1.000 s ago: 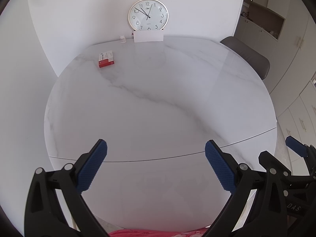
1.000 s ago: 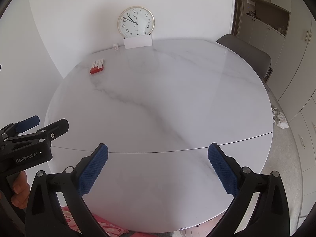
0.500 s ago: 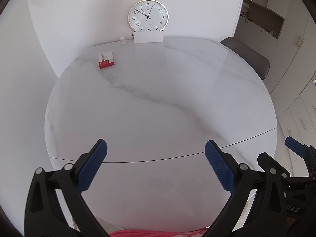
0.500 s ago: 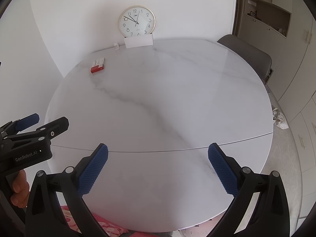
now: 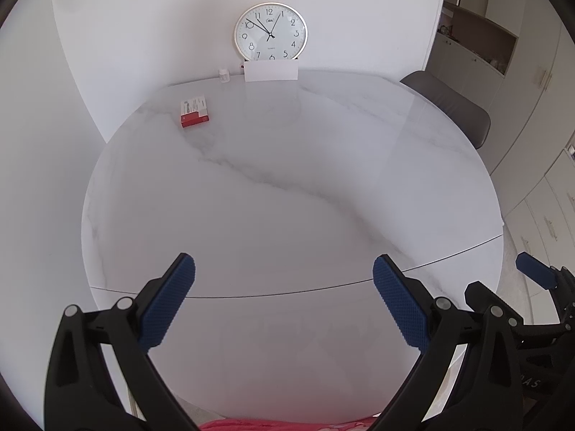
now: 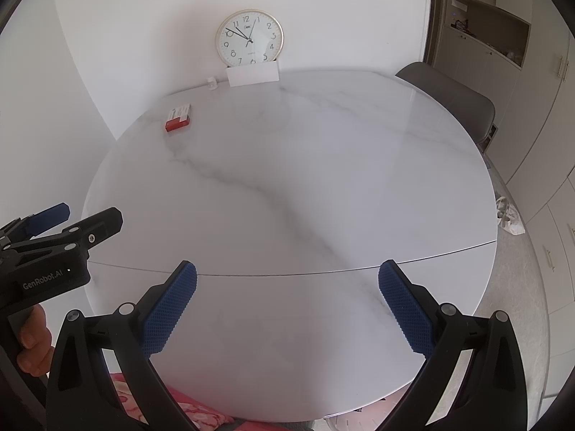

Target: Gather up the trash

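Note:
A small red and white box (image 5: 194,112) lies on the far left of the round white marble table (image 5: 287,194); it also shows in the right wrist view (image 6: 178,118). A small white bottle (image 5: 224,74) stands at the far edge by the wall, also in the right wrist view (image 6: 212,83). My left gripper (image 5: 284,280) is open and empty above the near part of the table. My right gripper (image 6: 287,285) is open and empty too, beside it on the right. Both are far from the box.
A round clock (image 5: 270,32) leans on the wall behind a white card (image 5: 271,71). A grey chair (image 5: 449,106) stands at the far right. A crumpled white bag (image 6: 510,217) lies on the floor at the right. Cabinets line the right wall.
Both grippers have drifted very slightly; the view has barely shifted. Nothing was taken hold of or let go.

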Demonstrator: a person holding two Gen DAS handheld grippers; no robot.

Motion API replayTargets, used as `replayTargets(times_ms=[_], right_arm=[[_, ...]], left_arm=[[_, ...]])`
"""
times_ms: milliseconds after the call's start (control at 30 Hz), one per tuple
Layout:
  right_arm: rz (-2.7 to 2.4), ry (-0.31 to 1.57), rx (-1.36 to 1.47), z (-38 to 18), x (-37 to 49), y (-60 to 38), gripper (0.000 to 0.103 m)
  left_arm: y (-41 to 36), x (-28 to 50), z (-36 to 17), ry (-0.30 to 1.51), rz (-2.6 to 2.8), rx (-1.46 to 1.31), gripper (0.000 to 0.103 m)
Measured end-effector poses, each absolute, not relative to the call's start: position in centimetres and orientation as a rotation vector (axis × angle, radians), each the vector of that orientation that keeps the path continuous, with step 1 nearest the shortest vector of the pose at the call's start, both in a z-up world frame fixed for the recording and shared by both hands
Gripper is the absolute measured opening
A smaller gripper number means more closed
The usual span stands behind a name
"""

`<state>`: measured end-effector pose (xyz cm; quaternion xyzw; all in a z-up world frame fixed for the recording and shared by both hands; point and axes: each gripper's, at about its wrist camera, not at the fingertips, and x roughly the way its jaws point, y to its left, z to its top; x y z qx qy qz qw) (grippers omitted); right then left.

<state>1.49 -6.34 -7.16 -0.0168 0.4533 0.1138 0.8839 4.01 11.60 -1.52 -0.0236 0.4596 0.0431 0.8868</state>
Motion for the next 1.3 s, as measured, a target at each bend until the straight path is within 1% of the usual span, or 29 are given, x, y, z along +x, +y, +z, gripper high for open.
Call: replayTargets(times_ms=[667,1300], right_arm=[[0.237,0.948,-0.032,-7.30,1.49,-6.32,0.100],[0.236,0.954,-0.034,-7.62,1.38,-6.27,0.100]], left_arm=[[11.28,4.46,-1.81,0.972,0.087,-0.035,0.095],[10.86,3.75,-1.54,0.938,0.099,-0.011,0.095]])
